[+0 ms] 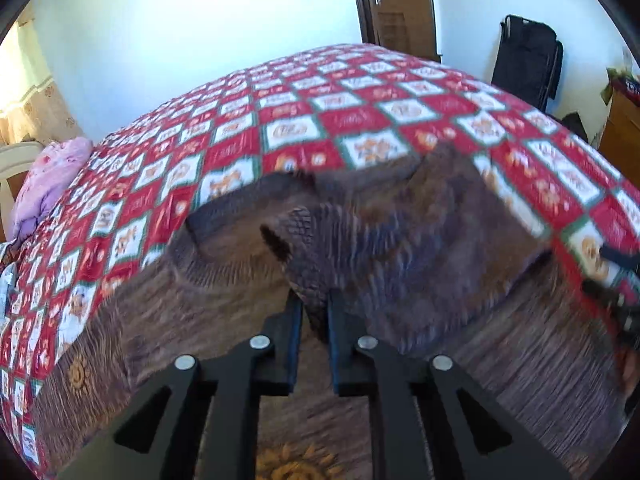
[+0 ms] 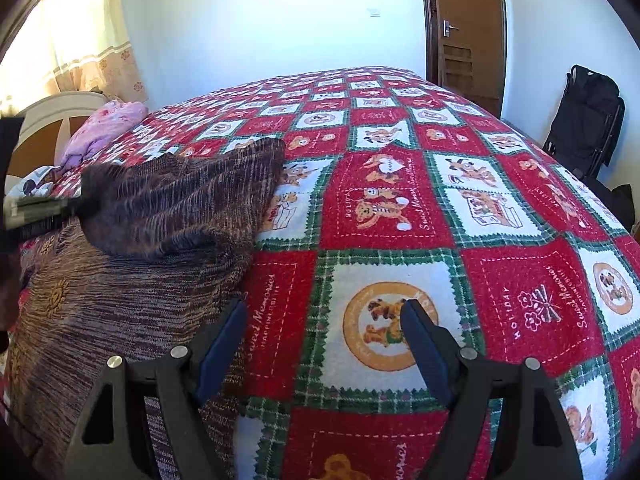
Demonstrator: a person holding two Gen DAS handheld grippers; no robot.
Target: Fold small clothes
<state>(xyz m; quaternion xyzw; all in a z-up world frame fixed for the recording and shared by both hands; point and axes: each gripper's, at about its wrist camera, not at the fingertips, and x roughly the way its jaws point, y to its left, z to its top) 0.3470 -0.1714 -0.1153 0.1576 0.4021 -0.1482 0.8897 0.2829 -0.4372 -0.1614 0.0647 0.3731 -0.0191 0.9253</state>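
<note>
A brown knitted sweater (image 1: 400, 240) with orange sun motifs lies on the red, white and green checked bedspread (image 1: 320, 120). My left gripper (image 1: 314, 312) is shut on a fold of it, and the sleeve with its ribbed cuff (image 1: 292, 228) hangs lifted over the body. In the right wrist view the sweater (image 2: 120, 300) lies at the left with that raised flap (image 2: 180, 200) over it, and the left gripper (image 2: 36, 212) shows at the frame's edge. My right gripper (image 2: 324, 320) stands open over the bedspread (image 2: 400, 200), its left finger (image 2: 224, 336) at the sweater's right edge, holding nothing.
A pink bundle of cloth (image 2: 108, 128) lies at the bed's far left, beside a white bedhead (image 2: 60, 112) and a curtain (image 2: 88, 40). A wooden door (image 2: 468, 32) and a black bag (image 2: 588, 120) stand beyond the bed. Wooden furniture (image 1: 624, 128) is at the right.
</note>
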